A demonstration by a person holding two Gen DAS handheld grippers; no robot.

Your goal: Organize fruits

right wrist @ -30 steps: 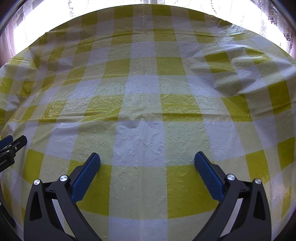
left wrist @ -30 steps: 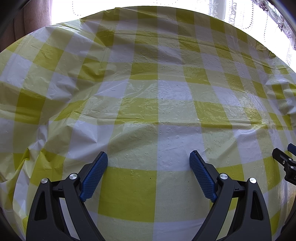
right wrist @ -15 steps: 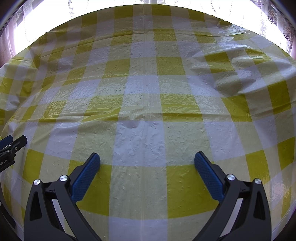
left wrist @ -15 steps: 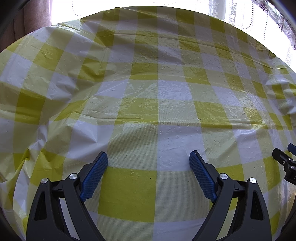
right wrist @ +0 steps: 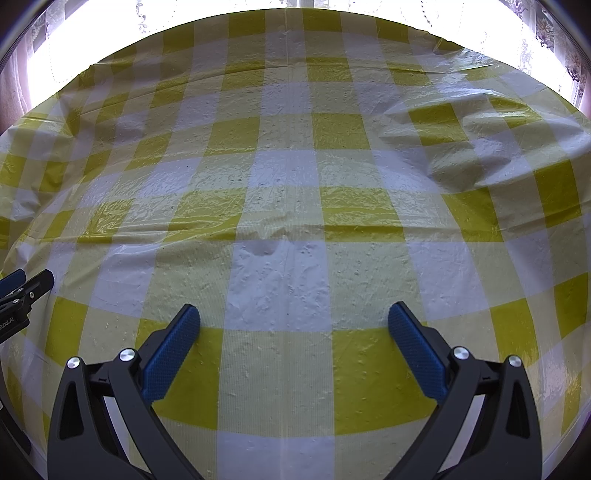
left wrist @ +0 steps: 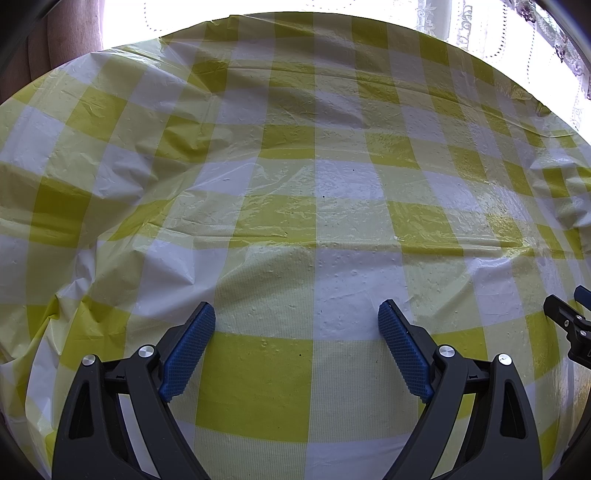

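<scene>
A: What covers the table?

B: A thin plastic cloth (left wrist: 314, 229), checked yellow, pale yellow and white. It is glossy, crinkled, with fine pimples in the near squares and a long crease running across the middle. In the right wrist view a big fold (right wrist: 476, 155) puffs up at about 2 o'clock.

A: And the grippers?

B: The left gripper (left wrist: 297, 339) has black angular arms with silver rivets and blue pads (left wrist: 188, 354) with a fine knurled grid. Its jaws stand wide apart with only cloth between them. The right gripper (right wrist: 293, 341) is built the same, jaws equally wide, nothing held.

A: Does one view show what the other misses?

B: Each catches the other's tip: the right gripper shows at 3 o'clock in the left view, the left one at 9 o'clock in the right view. The left view also has a brown curtain (left wrist: 70, 33) at 11 o'clock; lace (right wrist: 532, 48) hangs in the window in the right view.

A: Any writing?

B: White letters on the left gripper's body in the right view, ending "obot.AI".

A: Where is the fruit?

B: In neither view.
</scene>
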